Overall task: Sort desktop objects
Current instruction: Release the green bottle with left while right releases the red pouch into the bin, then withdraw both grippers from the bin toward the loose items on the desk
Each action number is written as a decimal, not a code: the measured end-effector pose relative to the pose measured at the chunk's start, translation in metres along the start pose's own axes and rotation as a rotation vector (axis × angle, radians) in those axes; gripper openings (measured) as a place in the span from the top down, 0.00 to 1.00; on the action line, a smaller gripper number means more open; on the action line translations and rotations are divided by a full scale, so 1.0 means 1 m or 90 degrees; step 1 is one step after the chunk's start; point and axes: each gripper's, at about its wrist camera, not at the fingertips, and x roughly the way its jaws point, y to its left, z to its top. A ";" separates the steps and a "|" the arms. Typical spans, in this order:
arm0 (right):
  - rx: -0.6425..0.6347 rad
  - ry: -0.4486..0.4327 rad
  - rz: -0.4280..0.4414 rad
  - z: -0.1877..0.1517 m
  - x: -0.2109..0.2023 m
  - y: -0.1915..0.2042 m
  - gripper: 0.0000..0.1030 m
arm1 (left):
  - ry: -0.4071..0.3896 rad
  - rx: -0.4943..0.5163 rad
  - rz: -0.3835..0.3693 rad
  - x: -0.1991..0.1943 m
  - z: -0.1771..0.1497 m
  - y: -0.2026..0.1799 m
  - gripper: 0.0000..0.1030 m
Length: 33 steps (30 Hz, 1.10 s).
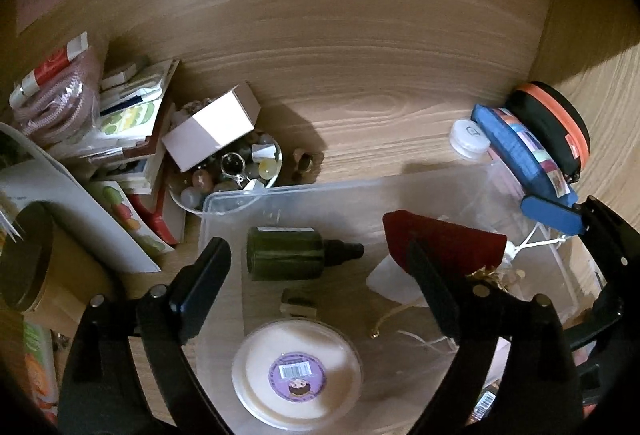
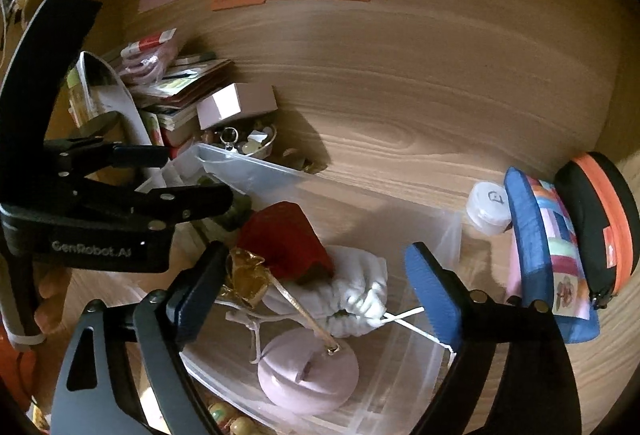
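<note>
Clear plastic bin [image 1: 224, 201], at the near edge of the wooden desk [image 1: 360, 75]: holds a red pouch [image 1: 440, 239], white drawstring bag [image 2: 356, 299], green dropper bottle [image 1: 288, 253] and a round labelled tin [image 1: 296, 375]. Left gripper [image 1: 320, 275] and right gripper [image 2: 316, 283] both hang over it, jaws spread wide, gripping nothing. Risk: the bag's loose white cord [image 2: 404, 317] and gold ribbon [image 2: 244, 275] lie between the right fingers and could snag on withdrawal, dragging contents out.

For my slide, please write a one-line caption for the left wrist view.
Open left claw above a clear plastic bin holding a green bottle, round tin and red pouch.
</note>
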 end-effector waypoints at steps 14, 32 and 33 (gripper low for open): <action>0.028 -0.036 -0.002 0.011 -0.037 -0.004 0.15 | -0.043 0.001 0.031 -0.062 -0.017 0.011 0.07; 0.014 -0.057 -0.055 -0.048 -0.126 0.022 0.15 | -0.045 0.029 0.025 -0.113 -0.098 0.010 0.05; 0.016 -0.056 -0.056 -0.053 -0.128 0.022 0.15 | -0.041 0.033 0.026 -0.113 -0.104 0.009 0.05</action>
